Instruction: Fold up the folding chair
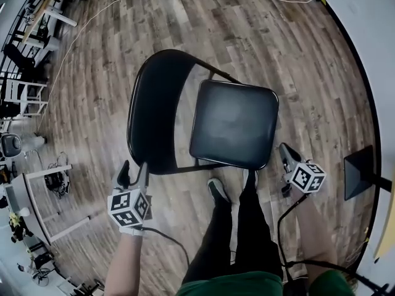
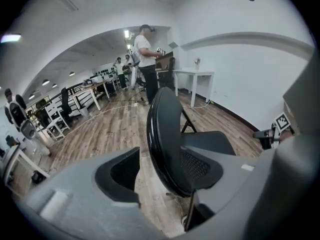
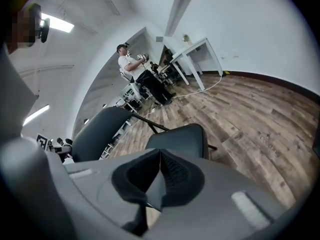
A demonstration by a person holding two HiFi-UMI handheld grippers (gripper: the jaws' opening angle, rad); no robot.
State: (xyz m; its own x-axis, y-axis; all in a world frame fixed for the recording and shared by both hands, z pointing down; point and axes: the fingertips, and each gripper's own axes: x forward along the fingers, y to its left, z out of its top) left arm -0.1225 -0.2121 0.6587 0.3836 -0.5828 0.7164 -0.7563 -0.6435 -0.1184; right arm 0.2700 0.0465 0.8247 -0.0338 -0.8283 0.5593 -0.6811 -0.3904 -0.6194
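The left gripper (image 1: 134, 170) has wide jaws at the backrest (image 1: 154, 103) edge of the chair (image 1: 233, 123); the right gripper (image 1: 285, 152), jaws together and empty, is beside the seat (image 1: 250, 147).

The left gripper (image 1: 133, 172) is held at the lower left of the head view, pointed forward and downward. Its jaws are set wide apart, as the left gripper view confirms. The left cube (image 1: 129, 207) sits directly behind the jaws, above the left hand (image 1: 128, 229). The left forearm (image 1: 122, 269) is extended forward from the lower edge.

The right gripper (image 1: 286, 153) is held at the right, also pointed forward and downward. Its jaws are fully closed, pad against pad, with nothing clamped. The right cube (image 1: 307, 176) sits behind them, and the right forearm (image 1: 316, 239) runs back from it.

The grippers are kept well apart, one on each side of the legs (image 1: 237, 239).
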